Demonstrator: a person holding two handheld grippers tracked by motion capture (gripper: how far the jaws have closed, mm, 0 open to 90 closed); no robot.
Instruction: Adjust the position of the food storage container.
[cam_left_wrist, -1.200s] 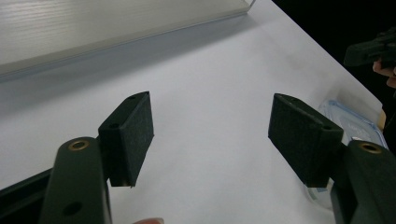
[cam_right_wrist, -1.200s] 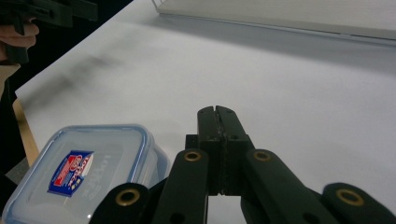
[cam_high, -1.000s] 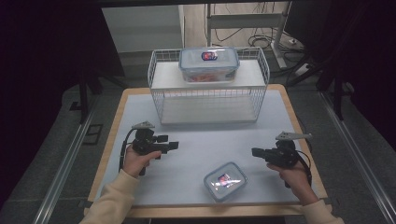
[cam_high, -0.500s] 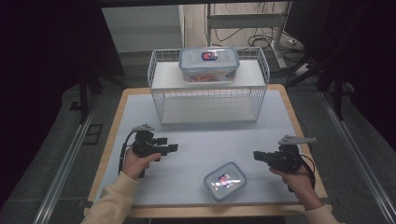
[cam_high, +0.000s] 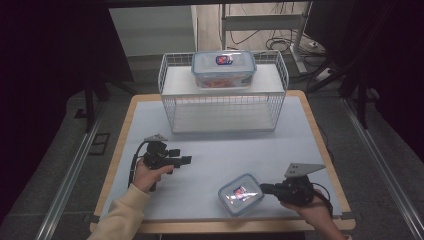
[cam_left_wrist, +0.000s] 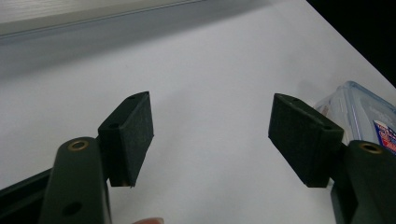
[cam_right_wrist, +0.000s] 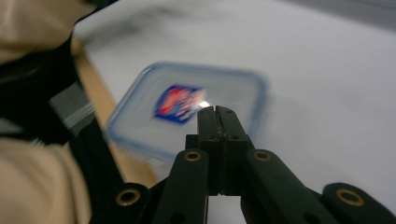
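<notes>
A small clear container with a blue-rimmed lid and a red label (cam_high: 241, 193) lies on the white tabletop near its front edge. It also shows blurred in the right gripper view (cam_right_wrist: 187, 105) and at the right edge of the left gripper view (cam_left_wrist: 369, 114). My right gripper (cam_high: 262, 188) is shut with nothing between its jaws, and its tips (cam_right_wrist: 215, 111) point at the container's right edge. Whether they touch it I cannot tell. My left gripper (cam_high: 186, 160) hovers over the left half of the table, open and empty (cam_left_wrist: 212, 121). A larger lidded container (cam_high: 223, 67) sits on top of the wire rack.
The white wire rack (cam_high: 172, 107) stands at the back middle of the table, its lower shelf bare. The table's wooden rim (cam_high: 320, 145) frames the white mat. Dark floor, rails and cables surround the table.
My right gripper has come toward the table's front edge and now points at the small container's right side. The left gripper and both containers have stayed put.
</notes>
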